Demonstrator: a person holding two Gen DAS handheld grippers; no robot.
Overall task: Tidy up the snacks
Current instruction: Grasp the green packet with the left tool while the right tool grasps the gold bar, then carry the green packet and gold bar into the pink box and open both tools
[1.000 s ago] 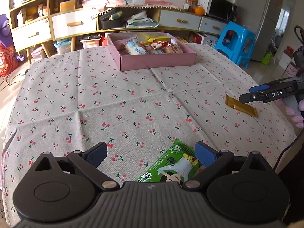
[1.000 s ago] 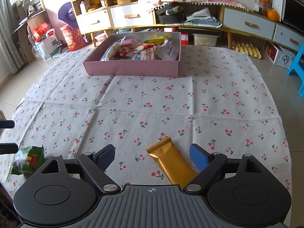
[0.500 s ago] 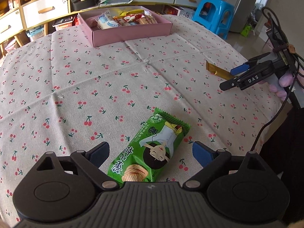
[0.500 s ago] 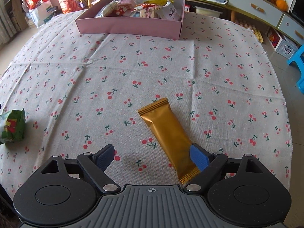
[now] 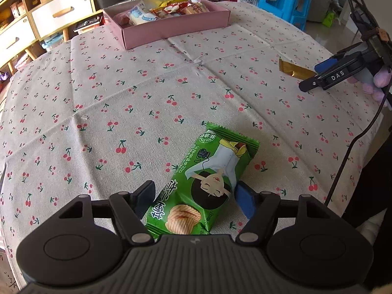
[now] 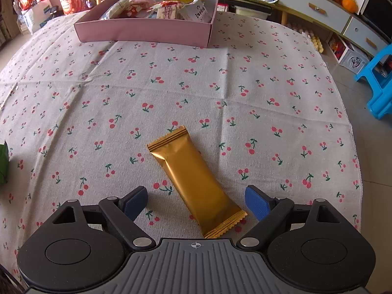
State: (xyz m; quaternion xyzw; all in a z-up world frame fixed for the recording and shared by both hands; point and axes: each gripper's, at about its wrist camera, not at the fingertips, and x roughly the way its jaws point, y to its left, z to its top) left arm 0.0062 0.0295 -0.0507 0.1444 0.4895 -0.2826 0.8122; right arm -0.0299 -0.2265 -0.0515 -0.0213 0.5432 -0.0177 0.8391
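A green chip packet (image 5: 210, 178) lies on the cherry-print tablecloth (image 5: 122, 103), between the fingers of my left gripper (image 5: 194, 196). The jaws are closing, and the pads stand right at the packet's two sides without squeezing it. A gold wrapped bar (image 6: 193, 178) lies slantwise between the wide-apart fingers of my right gripper (image 6: 196, 201), which is open and hovers low over it. The left wrist view shows the right gripper (image 5: 317, 74) over the gold bar (image 5: 294, 71) at the table's right. A pink box (image 6: 144, 31) holding several snacks sits at the far side.
The pink box (image 5: 171, 29) is far from both packets. The green packet's edge (image 6: 3, 164) shows at the left in the right wrist view. A blue stool (image 6: 377, 85) stands beyond the table's right edge, and cabinets line the back wall.
My left gripper's fingers have drawn in from wide apart to the green packet's sides, and it has tipped further down over it. My right gripper has sunk toward the gold bar, still wide.
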